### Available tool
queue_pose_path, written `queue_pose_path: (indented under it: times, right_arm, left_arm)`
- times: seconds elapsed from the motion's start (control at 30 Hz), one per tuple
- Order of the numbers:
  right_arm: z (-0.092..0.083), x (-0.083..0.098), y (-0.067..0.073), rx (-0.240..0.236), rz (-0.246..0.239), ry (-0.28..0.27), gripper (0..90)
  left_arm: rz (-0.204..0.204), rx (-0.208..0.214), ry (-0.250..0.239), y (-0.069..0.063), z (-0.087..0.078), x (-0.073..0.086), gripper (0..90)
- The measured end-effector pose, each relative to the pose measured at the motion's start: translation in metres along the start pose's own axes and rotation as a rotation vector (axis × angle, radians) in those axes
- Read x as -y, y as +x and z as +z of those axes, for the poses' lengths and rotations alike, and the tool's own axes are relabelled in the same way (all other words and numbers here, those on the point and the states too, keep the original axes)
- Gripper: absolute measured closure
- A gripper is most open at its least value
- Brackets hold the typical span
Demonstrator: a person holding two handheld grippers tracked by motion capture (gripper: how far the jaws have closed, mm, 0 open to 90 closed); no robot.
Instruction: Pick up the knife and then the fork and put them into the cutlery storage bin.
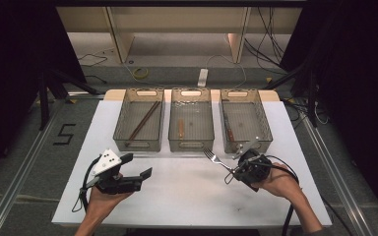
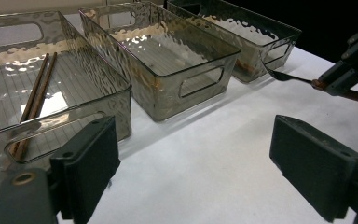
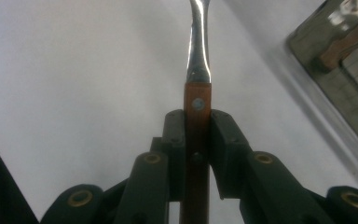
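The right gripper (image 3: 196,140) clamps the brown wooden handle of a shiny steel fork (image 3: 198,70). The left gripper (image 2: 191,163) gapes wide, holding nothing, over the smooth white table (image 1: 187,191).

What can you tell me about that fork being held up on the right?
The fork has a shiny metal head and neck and a reddish-brown wooden handle with rivets. The right hand-held gripper clamps the handle between its black jaws. It hangs above the white table, tines pointing toward the middle bin, touching nothing else.
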State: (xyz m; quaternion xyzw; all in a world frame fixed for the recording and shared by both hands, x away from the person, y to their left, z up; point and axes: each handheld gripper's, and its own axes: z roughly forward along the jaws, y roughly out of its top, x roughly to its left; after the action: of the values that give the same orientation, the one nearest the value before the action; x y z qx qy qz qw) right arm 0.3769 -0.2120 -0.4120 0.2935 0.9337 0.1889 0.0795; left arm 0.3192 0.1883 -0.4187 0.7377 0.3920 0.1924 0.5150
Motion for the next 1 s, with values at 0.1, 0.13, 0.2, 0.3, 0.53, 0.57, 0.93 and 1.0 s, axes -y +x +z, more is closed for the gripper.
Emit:
queue_pose_path:
  times: [0.1,0.13,0.2,0.3,0.53,0.57,0.93,1.0]
  right_arm:
    - [-0.002,-0.004,-0.005,0.004,0.006,-0.015,77.4]
    - [-0.003,-0.005,-0.006,0.005,0.010,-0.024,77.4]
    - [-0.005,-0.008,-0.008,0.011,0.012,-0.033,77.4]
    - [-0.009,-0.011,-0.012,0.017,0.016,-0.051,77.4]
    - [-0.016,-0.023,-0.021,0.031,0.031,-0.089,77.4]
    - [-0.017,-0.025,-0.022,0.035,0.031,-0.095,77.3]
    - [-0.028,-0.043,-0.037,0.061,0.067,-0.139,77.3]
    - [-0.030,-0.047,-0.041,0.063,0.069,-0.145,77.4]
  left_arm:
    - [-0.003,-0.001,0.001,0.000,0.000,0.000,14.9]
    - [-0.003,-0.001,0.001,0.000,0.000,0.000,14.8]
    - [-0.004,-0.001,0.001,0.001,0.001,0.000,14.9]
    - [-0.006,-0.002,0.000,0.001,0.001,0.000,14.9]
    - [-0.004,0.000,-0.002,0.000,0.000,0.000,14.9]
    - [-0.003,0.000,-0.001,0.000,0.000,0.000,14.8]
    - [-0.003,-0.002,-0.004,0.000,0.000,0.000,14.9]
    - [-0.004,-0.002,-0.004,0.000,0.000,0.000,14.9]
